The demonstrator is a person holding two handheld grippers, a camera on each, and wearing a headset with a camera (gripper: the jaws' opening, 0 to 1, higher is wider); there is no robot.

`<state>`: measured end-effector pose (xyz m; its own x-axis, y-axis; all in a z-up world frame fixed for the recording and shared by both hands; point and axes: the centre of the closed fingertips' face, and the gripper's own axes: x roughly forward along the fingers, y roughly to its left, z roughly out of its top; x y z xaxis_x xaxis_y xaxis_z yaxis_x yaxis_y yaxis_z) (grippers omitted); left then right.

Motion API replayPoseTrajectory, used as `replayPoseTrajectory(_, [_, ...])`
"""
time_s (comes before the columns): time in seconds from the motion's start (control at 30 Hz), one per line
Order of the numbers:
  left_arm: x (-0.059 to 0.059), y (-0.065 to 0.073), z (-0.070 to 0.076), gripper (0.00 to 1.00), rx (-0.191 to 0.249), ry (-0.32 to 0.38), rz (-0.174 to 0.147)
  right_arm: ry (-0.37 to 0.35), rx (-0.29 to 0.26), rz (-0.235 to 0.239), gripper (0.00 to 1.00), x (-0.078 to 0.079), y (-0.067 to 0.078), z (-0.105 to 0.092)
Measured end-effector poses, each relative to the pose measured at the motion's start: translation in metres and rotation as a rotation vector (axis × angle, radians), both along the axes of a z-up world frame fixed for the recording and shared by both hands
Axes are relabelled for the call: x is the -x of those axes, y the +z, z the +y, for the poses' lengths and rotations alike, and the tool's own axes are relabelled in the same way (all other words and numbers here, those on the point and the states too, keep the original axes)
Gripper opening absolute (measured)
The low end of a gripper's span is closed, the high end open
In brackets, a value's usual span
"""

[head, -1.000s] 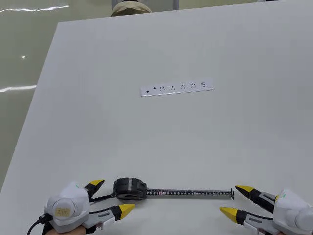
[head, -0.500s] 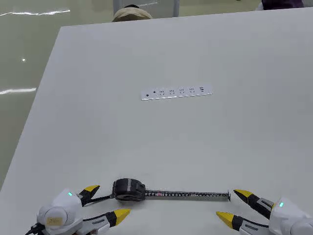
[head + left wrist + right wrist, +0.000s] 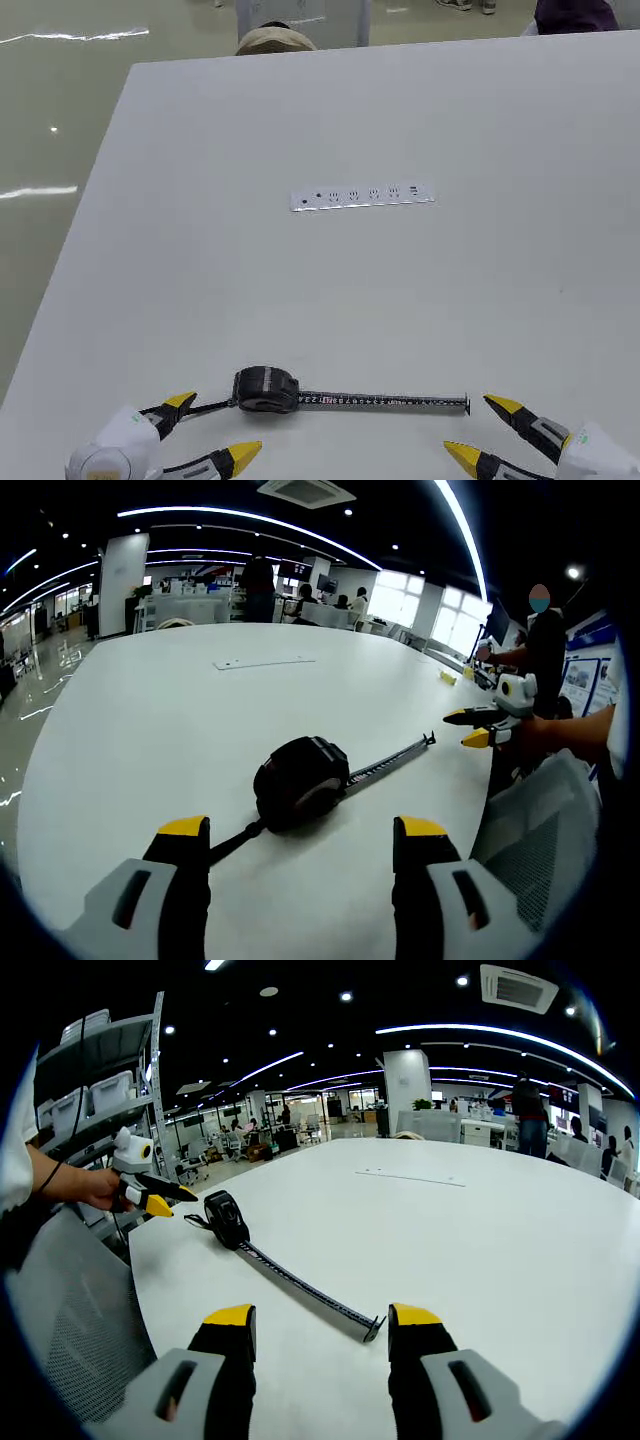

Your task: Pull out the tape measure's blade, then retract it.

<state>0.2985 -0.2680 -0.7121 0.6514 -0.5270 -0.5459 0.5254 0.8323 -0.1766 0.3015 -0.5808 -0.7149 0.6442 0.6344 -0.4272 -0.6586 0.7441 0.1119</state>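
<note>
A black tape measure (image 3: 265, 389) lies on the white table (image 3: 350, 290) near its front edge, with its blade (image 3: 385, 402) pulled out to the right and lying flat. My left gripper (image 3: 211, 432) stands open just left of the case (image 3: 298, 782), not touching it; a black strap runs from the case toward it. My right gripper (image 3: 483, 432) is open a little right of the blade's end hook (image 3: 373, 1328), which lies free between and ahead of its yellow fingertips (image 3: 231, 1316). The case (image 3: 226, 1220) appears farther off in the right gripper view.
A white power strip (image 3: 362, 196) lies flat near the table's middle. A person (image 3: 545, 640) stands beyond the table's edge in the left gripper view. Shelving with bins (image 3: 100, 1090) rises off to the side in the right gripper view.
Both grippers have drawn back from the tape measure toward the near edge. The tape measure and its pulled-out blade lie as before; the head camera has tilted a little.
</note>
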Motion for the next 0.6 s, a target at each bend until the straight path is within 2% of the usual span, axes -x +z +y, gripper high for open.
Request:
replayPoseTrajectory(0.27, [0.008, 0.003, 0.01, 0.73, -0.001, 0.027, -0.005, -0.011, -0.008, -0.02, 0.53, 0.007, 0.008, -0.001])
replayPoseTrajectory(0.43, [0.01, 0.007, 0.015, 0.73, 0.014, 0.056, -0.009, -0.016, -0.008, -0.023, 0.54, 0.013, 0.009, -0.002])
replayPoseTrajectory(0.6, [0.014, 0.009, 0.017, 0.74, 0.015, 0.055, -0.014, -0.019, -0.008, -0.024, 0.54, 0.018, 0.01, -0.002])
